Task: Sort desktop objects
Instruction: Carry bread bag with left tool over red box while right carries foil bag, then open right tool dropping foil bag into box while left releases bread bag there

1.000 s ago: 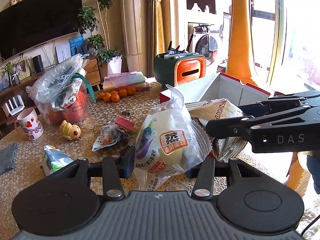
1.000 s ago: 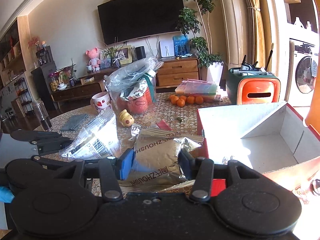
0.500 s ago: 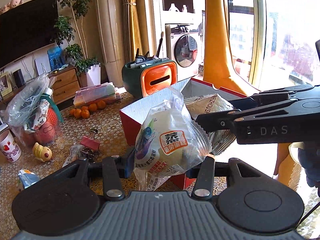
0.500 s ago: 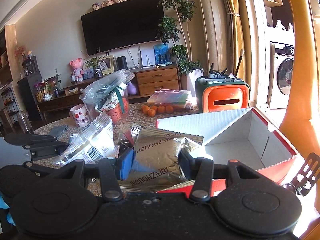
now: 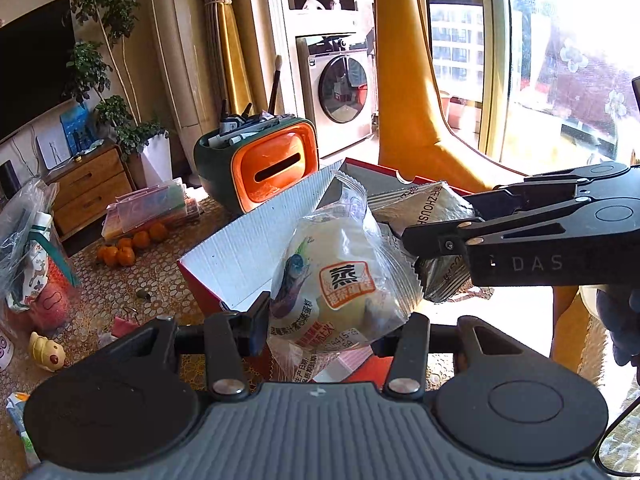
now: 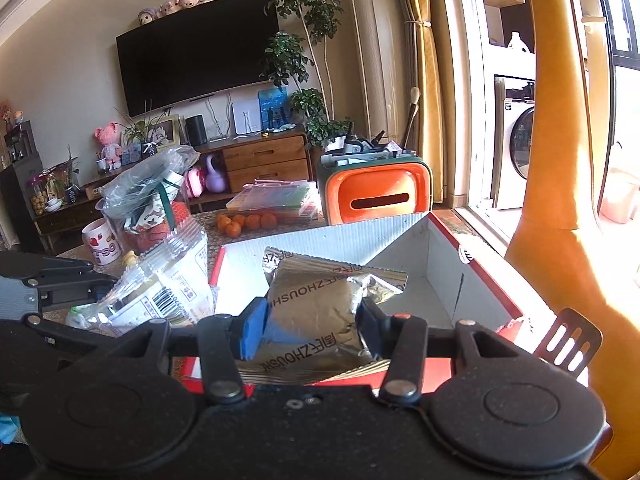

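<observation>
The left gripper (image 5: 320, 316) pinches a clear bun packet (image 5: 340, 276) and the right gripper (image 6: 310, 320) pinches a silver foil pouch (image 6: 316, 300), both held over the red-rimmed cardboard box (image 6: 440, 264). Beyond, at 12 o'clock, stands an orange-fronted bin (image 6: 376, 196), with oranges (image 6: 246, 222) and a bulging plastic bag (image 6: 148, 196) at 10 o'clock. The packets hide much of the box floor.

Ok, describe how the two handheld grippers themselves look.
Both are matte black plastic with round side discs and silver pivot screws. The left gripper has a ribbed grey body. The right gripper has a speckled black body, blue pads and pale "DAS" lettering.
</observation>
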A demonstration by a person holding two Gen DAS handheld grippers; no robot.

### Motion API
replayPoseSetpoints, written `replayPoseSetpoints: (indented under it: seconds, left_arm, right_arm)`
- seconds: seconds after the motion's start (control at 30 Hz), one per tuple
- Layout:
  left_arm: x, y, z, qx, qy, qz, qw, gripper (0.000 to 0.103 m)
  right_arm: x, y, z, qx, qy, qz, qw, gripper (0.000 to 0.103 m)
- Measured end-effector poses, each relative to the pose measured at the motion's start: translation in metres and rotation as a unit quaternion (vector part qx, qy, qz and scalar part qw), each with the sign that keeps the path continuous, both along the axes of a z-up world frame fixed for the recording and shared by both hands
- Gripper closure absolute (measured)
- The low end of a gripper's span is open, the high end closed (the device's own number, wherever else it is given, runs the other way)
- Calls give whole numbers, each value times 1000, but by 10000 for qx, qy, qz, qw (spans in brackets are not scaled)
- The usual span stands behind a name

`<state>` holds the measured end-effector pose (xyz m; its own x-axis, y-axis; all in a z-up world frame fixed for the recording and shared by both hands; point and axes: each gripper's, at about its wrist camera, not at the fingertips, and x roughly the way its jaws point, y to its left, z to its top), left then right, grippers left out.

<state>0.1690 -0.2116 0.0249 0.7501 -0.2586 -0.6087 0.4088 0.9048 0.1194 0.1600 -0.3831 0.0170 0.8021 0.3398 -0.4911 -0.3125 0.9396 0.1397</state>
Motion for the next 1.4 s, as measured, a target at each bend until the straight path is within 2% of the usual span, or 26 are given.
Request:
replayPoseSetpoints:
  seconds: [0.17, 0.3, 0.37, 0.57, 0.9, 1.07, 1.3, 1.4]
  left_arm:
    - [24, -10, -5, 118, 56, 23, 9999, 57]
    - [44, -19, -7, 259, 52, -131, 9996, 57]
    - [59, -22, -12, 269, 253, -175, 9992, 57]
    - [87, -15, -33, 160, 759, 99, 9969, 57]
    - [89, -18, -52, 340, 889, 102, 9954, 57]
    - [87, -20, -54, 294, 903, 69, 9955, 57]
    - [75, -14, -47, 133, 861, 32, 9962, 57]
    - [68, -10, -42, 65, 820, 49, 9966, 57]
  right_arm:
    - [20, -11, -8, -107, 76, -139, 9998, 54]
    - [37, -12, -15, -204, 122, -185, 9995, 54]
    - [47, -13, -19, -228, 170, -196, 9994, 54]
    - [69, -12, -36, -361, 452, -111, 9983, 54]
    - [97, -2, -62, -712, 1034, 20, 9921, 54]
    - [98, 1, -61, -768, 1045, 95, 9915, 54]
    - [93, -4, -57, -668, 1017, 23, 9926, 46]
    - [90, -6, -56, -634, 1031, -13, 9926, 40]
